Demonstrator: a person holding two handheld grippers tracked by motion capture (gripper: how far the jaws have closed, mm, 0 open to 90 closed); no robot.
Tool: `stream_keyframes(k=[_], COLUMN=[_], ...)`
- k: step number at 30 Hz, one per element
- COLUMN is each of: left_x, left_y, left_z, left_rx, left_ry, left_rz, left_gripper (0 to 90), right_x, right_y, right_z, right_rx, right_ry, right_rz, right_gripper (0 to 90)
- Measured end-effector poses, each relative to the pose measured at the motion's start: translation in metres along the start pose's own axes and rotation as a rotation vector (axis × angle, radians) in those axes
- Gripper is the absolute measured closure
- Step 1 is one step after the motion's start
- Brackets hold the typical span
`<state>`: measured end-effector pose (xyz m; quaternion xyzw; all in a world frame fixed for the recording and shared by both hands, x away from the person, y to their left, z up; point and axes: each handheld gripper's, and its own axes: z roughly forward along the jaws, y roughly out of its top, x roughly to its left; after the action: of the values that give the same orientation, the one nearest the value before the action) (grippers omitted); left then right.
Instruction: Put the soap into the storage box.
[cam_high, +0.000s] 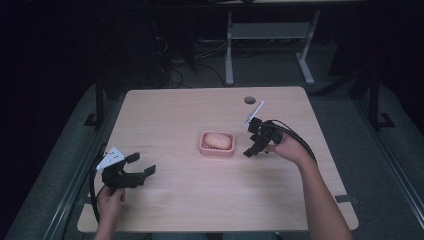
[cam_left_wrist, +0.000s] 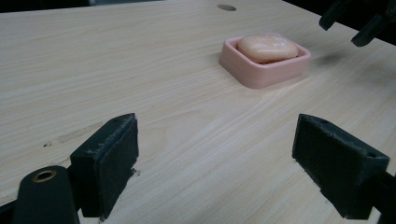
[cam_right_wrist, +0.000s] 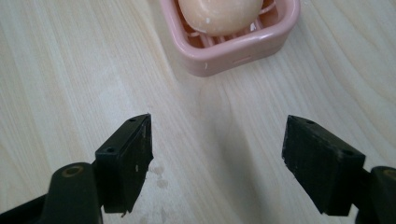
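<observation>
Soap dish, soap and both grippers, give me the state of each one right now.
soap dish: upright on the table, untouched.
soap: lying inside the dish, not gripped.
left gripper: open, nothing between the jaws, far from the dish.
right gripper: open, empty, just beside the dish.

This looks like a lab or test room. A plain light wooden table (cam_high: 165, 200) stands on grey carpet (cam_high: 270, 67) in a dark room. Behind it are the white metal legs of another desk (cam_high: 229, 55) and loose black cables (cam_high: 172, 75).
</observation>
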<state>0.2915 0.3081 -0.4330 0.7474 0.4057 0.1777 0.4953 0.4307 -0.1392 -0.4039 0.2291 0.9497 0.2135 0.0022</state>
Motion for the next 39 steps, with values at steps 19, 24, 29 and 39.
stream_keyframes(k=[19, 24, 29, 39], left_x=[0.0, 0.0, -0.001, -0.001], left_y=[0.0, 0.0, 0.0, 0.0], left_z=[0.0, 0.0, 0.001, 0.001], left_rx=[0.005, 0.005, 0.004, 0.009], left_ry=[0.001, 0.001, 0.002, 0.002], left_rz=[0.002, 0.004, 0.003, 0.007], left_gripper=[14.3, 14.3, 14.3, 14.3], right_x=[0.006, 0.008, 0.01, 0.015], right_y=[-0.021, -0.027, -0.038, -0.06], right_z=[-0.01, -0.01, -0.009, -0.01], right_rx=[-0.016, -0.016, -0.006, -0.02], right_ry=[-0.009, -0.013, -0.017, -0.016], right_rz=[0.011, 0.017, 0.026, 0.052], right_gripper=[24.0, 24.0, 24.0, 24.0])
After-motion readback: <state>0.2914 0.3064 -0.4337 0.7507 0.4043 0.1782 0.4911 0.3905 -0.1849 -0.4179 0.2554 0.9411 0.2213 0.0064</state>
